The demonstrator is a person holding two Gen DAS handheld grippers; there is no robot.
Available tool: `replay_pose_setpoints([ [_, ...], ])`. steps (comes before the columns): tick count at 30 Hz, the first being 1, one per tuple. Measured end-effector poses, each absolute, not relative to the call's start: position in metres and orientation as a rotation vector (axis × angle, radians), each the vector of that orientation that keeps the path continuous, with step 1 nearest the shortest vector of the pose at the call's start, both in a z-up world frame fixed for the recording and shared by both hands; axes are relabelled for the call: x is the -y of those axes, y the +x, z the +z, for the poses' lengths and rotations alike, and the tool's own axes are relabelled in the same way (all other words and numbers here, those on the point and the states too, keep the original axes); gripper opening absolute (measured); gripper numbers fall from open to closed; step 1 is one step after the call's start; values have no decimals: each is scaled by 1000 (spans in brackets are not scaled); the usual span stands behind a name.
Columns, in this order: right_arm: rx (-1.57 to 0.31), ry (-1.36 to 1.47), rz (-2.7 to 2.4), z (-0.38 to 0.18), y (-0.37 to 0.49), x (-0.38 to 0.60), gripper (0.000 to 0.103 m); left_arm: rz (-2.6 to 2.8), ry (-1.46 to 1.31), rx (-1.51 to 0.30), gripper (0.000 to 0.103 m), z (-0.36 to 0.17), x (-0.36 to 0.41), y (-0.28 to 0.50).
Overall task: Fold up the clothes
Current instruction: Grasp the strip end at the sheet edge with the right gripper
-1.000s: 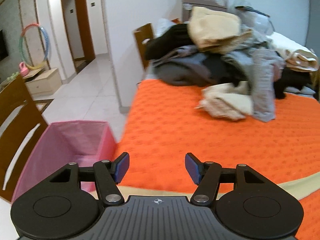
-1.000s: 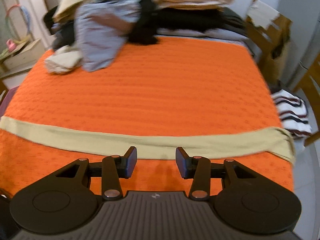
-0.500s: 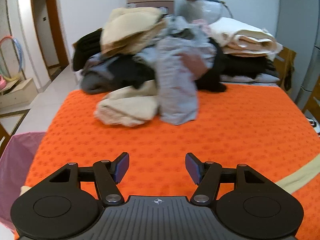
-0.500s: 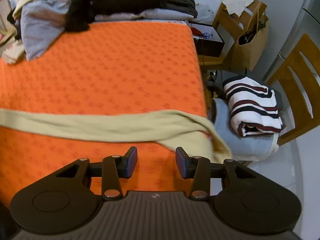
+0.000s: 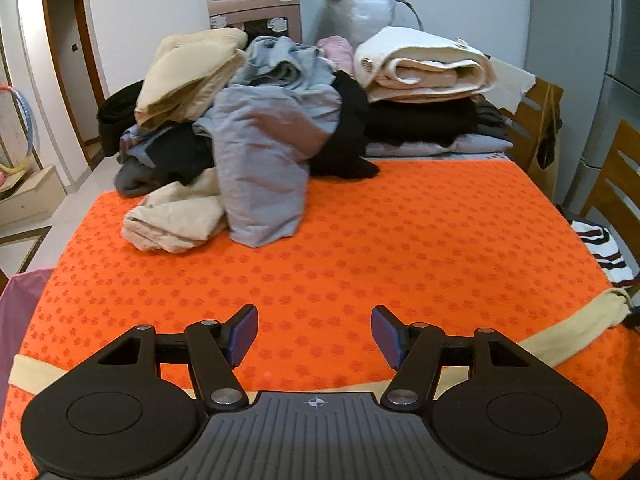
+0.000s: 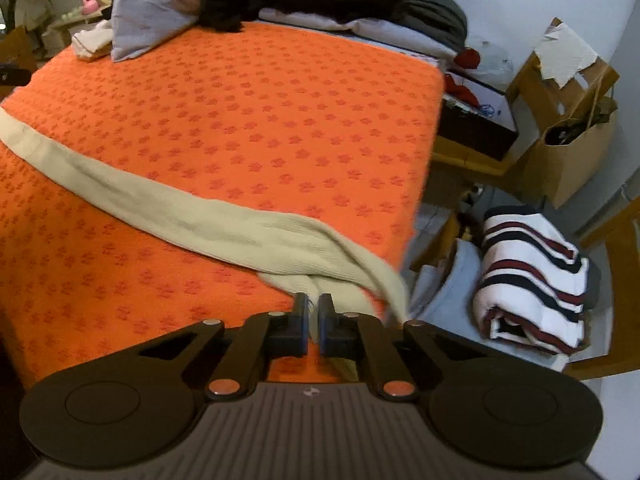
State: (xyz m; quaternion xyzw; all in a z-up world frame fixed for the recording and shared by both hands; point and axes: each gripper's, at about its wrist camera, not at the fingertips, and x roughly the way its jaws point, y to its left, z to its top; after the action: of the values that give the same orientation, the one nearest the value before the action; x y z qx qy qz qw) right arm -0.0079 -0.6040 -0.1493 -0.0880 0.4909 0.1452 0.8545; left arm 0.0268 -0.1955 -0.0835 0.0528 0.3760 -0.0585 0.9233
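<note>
While the right gripper (image 6: 314, 312) pinches the beige cloth (image 6: 224, 224) (at its end)
The left gripper (image 5: 314, 334) hangs open over the orange blanket (image 5: 360, 240).

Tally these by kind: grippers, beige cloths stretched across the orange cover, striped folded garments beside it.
Grippers: 2 (left gripper, right gripper)
Beige cloth across the orange cover: 1
Striped folded garment: 1
Total: 4
</note>
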Motion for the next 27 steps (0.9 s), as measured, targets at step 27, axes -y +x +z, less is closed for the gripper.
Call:
replay_pose_setpoints([
  [27,-1060,-309,19,-142,-19,714,15,-273,115,-798,66,-84,248,28],
])
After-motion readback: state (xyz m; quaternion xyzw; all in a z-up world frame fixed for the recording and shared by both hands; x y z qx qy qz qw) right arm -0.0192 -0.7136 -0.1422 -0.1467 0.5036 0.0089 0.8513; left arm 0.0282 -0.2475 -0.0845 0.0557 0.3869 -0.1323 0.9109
